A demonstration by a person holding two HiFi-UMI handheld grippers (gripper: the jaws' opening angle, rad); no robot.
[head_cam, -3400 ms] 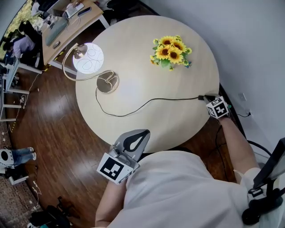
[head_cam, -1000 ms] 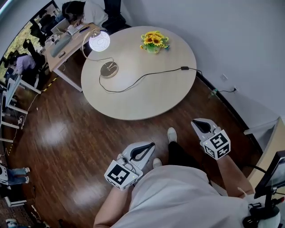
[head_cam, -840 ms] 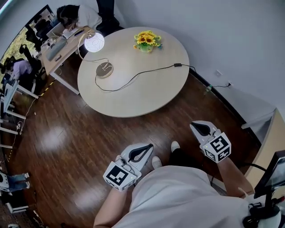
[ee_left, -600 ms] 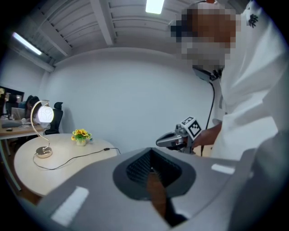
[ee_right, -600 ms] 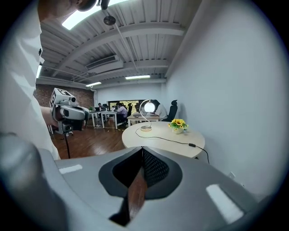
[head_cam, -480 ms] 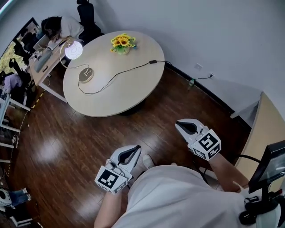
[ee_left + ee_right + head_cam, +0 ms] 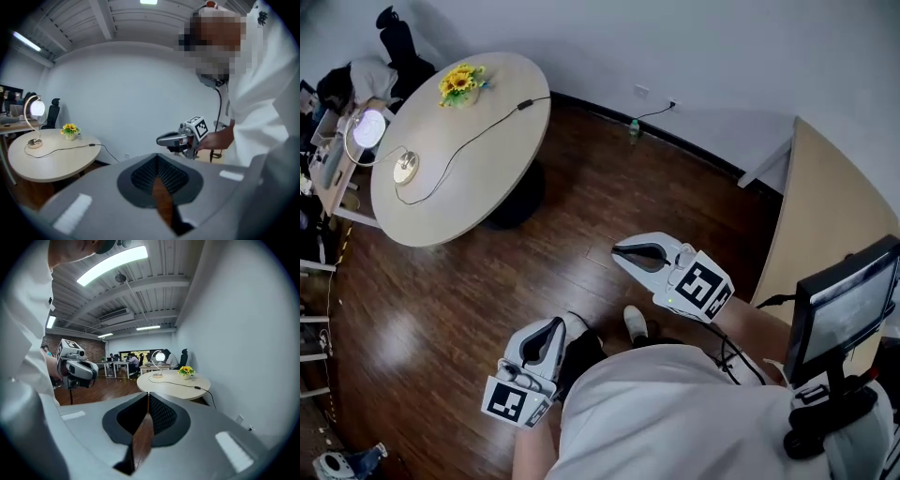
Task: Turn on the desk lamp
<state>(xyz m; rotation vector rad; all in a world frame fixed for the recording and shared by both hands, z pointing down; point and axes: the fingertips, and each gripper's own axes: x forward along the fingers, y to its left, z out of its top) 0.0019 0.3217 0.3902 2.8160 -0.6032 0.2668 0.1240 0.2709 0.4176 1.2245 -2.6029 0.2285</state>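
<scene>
- Desk lamp (image 7: 367,129) stands at the far left edge of the round table (image 7: 478,159); its shade glows white and its round brass base rests on the tabletop; the arched stem curves up from the base to the shade.
- A black cable (image 7: 478,131) runs from the lamp base across the tabletop to an inline switch (image 7: 525,104) near the wall-side edge, then drops off the table.
- A pot of sunflowers (image 7: 459,82) sits on the same table, between the lamp and the switch, touching neither.
- Left gripper (image 7: 555,324) is held low over the wooden floor (image 7: 581,216), close to the person's white top (image 7: 675,412); in the left gripper view its 2 fingers meet at the tip with nothing between them (image 7: 157,159).
- Right gripper (image 7: 619,253) is held out a little further forward, also over the floor; in the right gripper view its 2 fingers are likewise pressed together and empty (image 7: 147,397).
- Both grippers are well apart from the table and the lamp; neither touches anything.
- Left gripper view: lamp (image 7: 36,108) lit at far left, table (image 7: 51,161) below it, right gripper (image 7: 159,139) at centre.
- Right gripper view: lamp (image 7: 160,357) lit beyond the table (image 7: 173,385), sunflowers (image 7: 186,371) to its right, left gripper (image 7: 89,371) at left.
- A monitor (image 7: 844,305) sits at the right edge of the head view.
</scene>
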